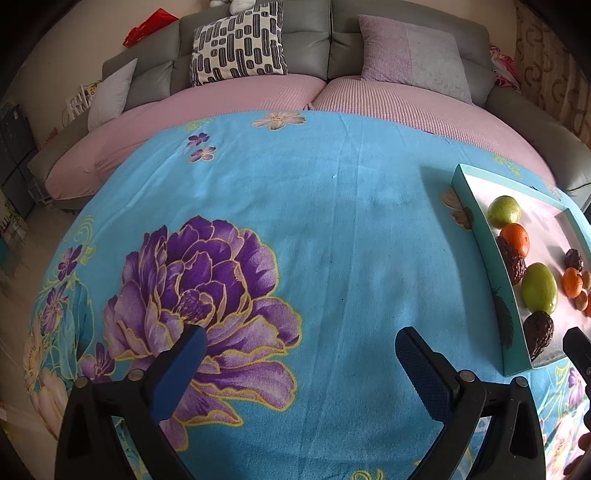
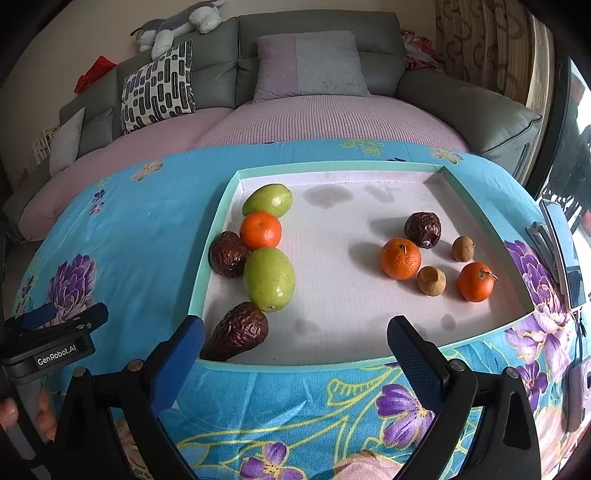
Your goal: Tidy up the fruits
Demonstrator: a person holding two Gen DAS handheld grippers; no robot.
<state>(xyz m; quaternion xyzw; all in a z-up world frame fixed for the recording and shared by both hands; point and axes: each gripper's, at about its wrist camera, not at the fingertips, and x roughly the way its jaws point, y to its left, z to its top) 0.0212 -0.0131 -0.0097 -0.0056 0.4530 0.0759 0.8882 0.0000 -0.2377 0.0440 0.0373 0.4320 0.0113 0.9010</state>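
A shallow teal tray [image 2: 212, 236] with a white floor lies on the flowered blue cloth. Along its left wall sit two green fruits [image 2: 269, 278], an orange [image 2: 260, 229] and two dark wrinkled fruits [image 2: 238, 330]. On its right are two more oranges [image 2: 400, 258], a dark wrinkled fruit [image 2: 423, 229] and two small brown fruits [image 2: 431, 280]. My right gripper [image 2: 295, 332] hangs open over the tray's near edge, holding nothing. My left gripper [image 1: 300, 341] stands open and empty over bare cloth, left of the tray [image 1: 491, 273].
A grey sofa [image 2: 317, 33] with cushions and a pink cover runs behind the table. A phone-like object [image 2: 565, 251] lies at the table's right edge. The left gripper's body [image 2: 51, 343] and a hand show at the lower left of the right wrist view.
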